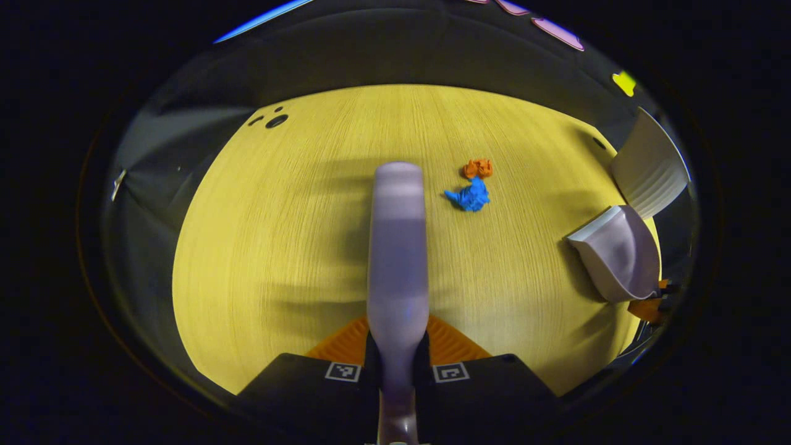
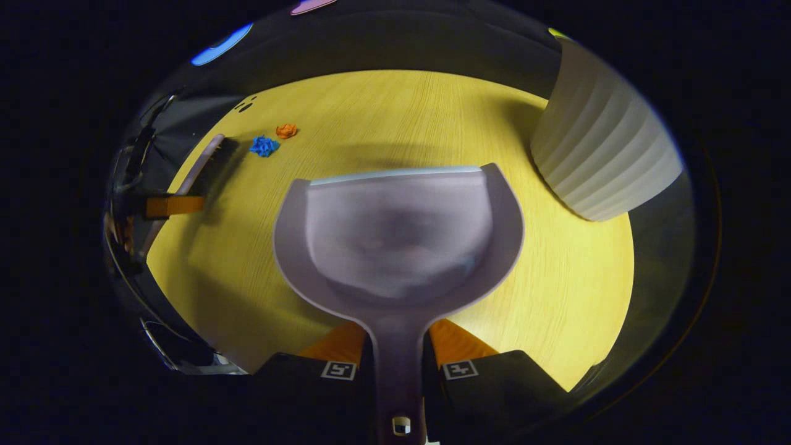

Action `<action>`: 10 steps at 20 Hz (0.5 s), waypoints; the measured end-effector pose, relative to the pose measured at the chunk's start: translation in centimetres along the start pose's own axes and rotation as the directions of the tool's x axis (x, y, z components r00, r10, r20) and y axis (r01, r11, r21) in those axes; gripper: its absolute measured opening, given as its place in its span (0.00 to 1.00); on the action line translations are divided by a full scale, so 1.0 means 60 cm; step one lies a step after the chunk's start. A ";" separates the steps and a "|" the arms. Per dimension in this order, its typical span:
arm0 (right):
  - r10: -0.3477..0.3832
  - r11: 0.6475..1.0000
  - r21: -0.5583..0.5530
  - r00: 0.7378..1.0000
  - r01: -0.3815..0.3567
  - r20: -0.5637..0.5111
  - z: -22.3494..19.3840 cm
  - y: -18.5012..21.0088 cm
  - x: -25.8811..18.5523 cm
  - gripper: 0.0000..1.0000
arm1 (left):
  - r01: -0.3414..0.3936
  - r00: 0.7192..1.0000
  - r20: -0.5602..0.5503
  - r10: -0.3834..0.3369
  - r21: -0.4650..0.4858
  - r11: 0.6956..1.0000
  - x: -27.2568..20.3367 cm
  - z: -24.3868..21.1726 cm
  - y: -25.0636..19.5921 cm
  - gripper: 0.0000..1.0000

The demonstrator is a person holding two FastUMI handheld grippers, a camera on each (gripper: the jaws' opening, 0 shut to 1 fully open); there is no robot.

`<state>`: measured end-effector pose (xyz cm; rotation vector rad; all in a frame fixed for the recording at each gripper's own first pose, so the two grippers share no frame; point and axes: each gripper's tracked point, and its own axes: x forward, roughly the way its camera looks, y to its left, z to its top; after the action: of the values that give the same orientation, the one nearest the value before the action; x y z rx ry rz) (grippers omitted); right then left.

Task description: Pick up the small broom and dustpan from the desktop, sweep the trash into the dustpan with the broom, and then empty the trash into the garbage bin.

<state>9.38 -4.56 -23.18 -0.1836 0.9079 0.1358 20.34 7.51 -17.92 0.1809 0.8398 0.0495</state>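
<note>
In the left gripper view, the left gripper [image 1: 397,364] was clenched on the handle of the broom [image 1: 397,247], both fingers pressing its sides, and the broom reached out over the desktop [image 1: 278,247], its head past the far end and not readable. In the right gripper view, the right gripper [image 2: 398,361] was likewise clamped on the stem of the dustpan [image 2: 398,235], whose open lip faced away from the hand; whether that lip touched the wood could not be told.

Beyond the broom's far end and a little to its right lay the trash: a blue paper wad [image 1: 471,196] with an orange paper wad [image 1: 477,167] touching it on the far side. The dustpan sat well to the right of the wads, and the ribbed garbage bin [image 2: 602,142] stood just beyond the dustpan, to its right.

The sweep looked not yet begun. To do it well, the pan's lip would want pressing flat to the desktop close beside the wads, mouth toward them, and the broom brought down on their far side so one short pull carries both in; light crumpled paper would likely skip off a fast stroke.

Open wood lay all round the wads, so room was ample. The desktop's edge ran near the bin and behind the dustpan, and strokes would be best aimed away from it.
</note>
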 end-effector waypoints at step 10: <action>0.053 0.987 -0.155 0.999 -0.052 0.003 0.016 0.000 0.003 0.36 | -0.013 0.997 -0.068 0.036 0.319 0.948 0.071 0.134 0.009 0.28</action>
<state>10.21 -4.37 -22.73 -0.3034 0.8957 0.2559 29.18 7.38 -15.71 0.4968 0.9159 -0.0577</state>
